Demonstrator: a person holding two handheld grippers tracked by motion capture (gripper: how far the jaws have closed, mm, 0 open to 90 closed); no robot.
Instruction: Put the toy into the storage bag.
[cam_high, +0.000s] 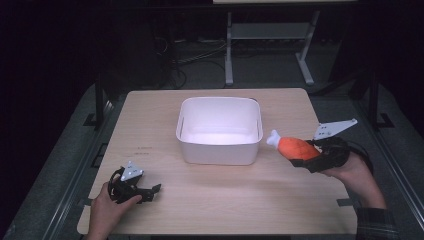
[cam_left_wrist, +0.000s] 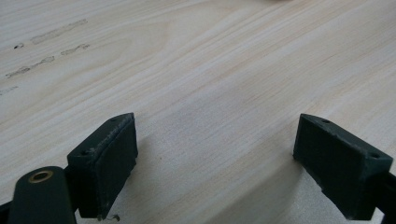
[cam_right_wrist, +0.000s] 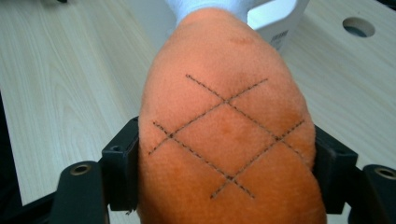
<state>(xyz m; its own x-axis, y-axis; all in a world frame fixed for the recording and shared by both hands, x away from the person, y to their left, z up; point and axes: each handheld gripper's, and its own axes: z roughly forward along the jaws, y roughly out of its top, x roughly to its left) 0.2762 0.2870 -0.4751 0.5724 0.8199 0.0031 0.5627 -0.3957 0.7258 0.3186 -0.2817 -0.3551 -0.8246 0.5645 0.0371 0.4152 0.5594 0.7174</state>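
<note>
An orange plush drumstick (cam_high: 296, 147) with a white bone end hangs in the air just right of the white tub (cam_high: 220, 150). My right gripper (cam_high: 306, 159) is shut on its fat end, bone end pointing toward the tub. In the right gripper view the plush (cam_right_wrist: 224, 126) with crossed stitch lines bulges between both black pads (cam_right_wrist: 122, 168). My left gripper (cam_high: 155, 190) rests on the table at the front left. Its jaws stand wide apart in the left gripper view, where the left gripper (cam_left_wrist: 215, 163) has only bare wood between them.
The tub is empty and stands mid-table on the light wooden table (cam_high: 150, 125). A round hole (cam_right_wrist: 358, 27) in the tabletop shows in the right gripper view. Table legs and cables lie on the dark floor behind.
</note>
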